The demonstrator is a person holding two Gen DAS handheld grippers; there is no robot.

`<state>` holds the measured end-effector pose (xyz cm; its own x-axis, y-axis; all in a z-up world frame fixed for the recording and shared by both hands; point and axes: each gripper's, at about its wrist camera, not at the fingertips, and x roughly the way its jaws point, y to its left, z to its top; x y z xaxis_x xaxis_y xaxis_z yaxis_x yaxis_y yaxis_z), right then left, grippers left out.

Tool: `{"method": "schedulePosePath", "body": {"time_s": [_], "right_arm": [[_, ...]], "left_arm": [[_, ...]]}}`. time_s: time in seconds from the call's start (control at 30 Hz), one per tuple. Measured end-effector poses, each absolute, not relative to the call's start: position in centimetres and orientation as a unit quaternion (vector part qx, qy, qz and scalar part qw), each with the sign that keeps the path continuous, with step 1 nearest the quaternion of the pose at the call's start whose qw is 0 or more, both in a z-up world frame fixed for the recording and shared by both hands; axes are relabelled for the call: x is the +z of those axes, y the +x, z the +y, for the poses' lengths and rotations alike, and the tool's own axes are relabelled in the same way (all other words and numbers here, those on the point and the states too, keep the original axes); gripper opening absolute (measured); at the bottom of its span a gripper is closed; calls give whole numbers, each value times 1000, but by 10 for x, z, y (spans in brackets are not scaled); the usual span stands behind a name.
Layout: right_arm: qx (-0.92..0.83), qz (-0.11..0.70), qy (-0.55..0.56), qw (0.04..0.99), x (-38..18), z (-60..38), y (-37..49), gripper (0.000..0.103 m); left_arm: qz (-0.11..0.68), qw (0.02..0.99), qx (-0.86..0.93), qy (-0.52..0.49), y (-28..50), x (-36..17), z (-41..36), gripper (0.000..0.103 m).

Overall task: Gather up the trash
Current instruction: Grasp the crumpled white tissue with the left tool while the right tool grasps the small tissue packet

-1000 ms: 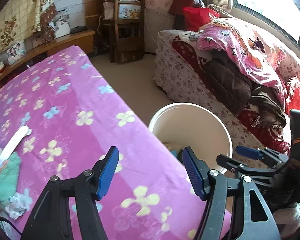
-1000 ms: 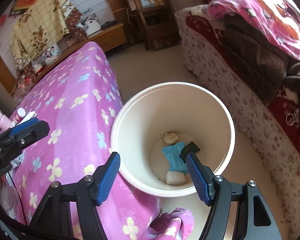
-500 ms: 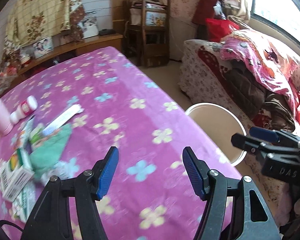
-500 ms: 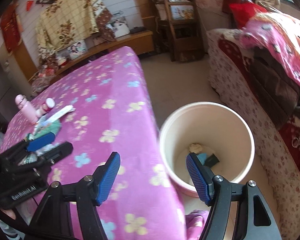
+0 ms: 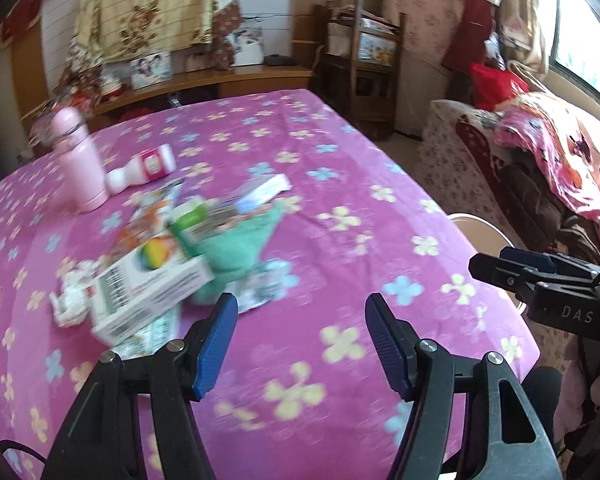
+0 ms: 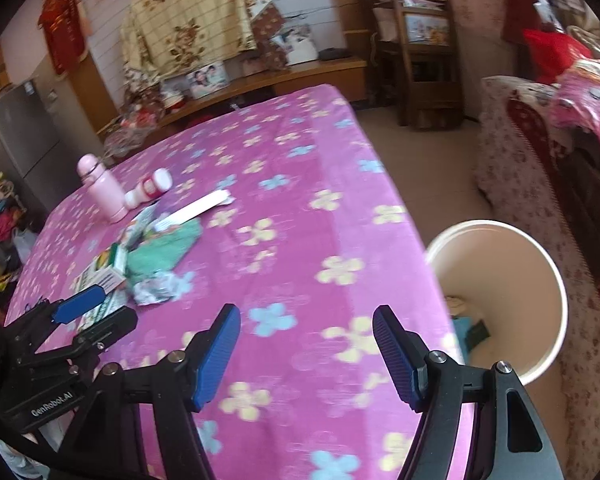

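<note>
Both hand-held grippers, left (image 5: 300, 344) and right (image 6: 306, 350), hang released and empty, swung from bucket (image 6: 500, 232) back toward the tabletop's (image 5: 340, 160) trash pile (image 5: 172, 264).

Pink flask (image 5: 78, 162) upright on the purple floral tablecloth (image 5: 340, 184). Wooden chair (image 5: 374, 66) at the far wall, beside a low wooden shelf (image 6: 268, 80) with a framed photo (image 6: 208, 74). Sofa (image 6: 540, 184) at right, heaped with a pink blanket (image 5: 548, 140).

Both grippers swing off the bin (image 6: 500, 300) & back over the table (image 5: 340, 184); left gripper (image 5: 300, 344) now just short of the trash pile (image 5: 172, 256), right gripper (image 6: 306, 350) mid-table, bin at the side.
</note>
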<state>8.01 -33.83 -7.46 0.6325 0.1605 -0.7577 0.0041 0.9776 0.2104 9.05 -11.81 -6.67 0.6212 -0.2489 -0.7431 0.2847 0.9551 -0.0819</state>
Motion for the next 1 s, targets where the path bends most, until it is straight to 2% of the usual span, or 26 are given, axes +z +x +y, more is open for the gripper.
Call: {"method": "schedulePosePath", "body": {"time_s": [0.4, 0.57, 0.8, 1.0], "right_arm": [[124, 460, 83, 875, -97, -251, 108, 72], [136, 469, 68, 870, -103, -228, 121, 72], [150, 478, 59, 863, -114, -212, 142, 72], [183, 488, 60, 851, -131, -195, 163, 72]], "left_arm": [[422, 903, -76, 9, 93, -70, 9, 68], [434, 900, -53, -7, 112, -83, 58, 73], [460, 887, -37, -33, 160, -114, 98, 73], [471, 879, -56, -45, 190, -133, 102, 73]]}}
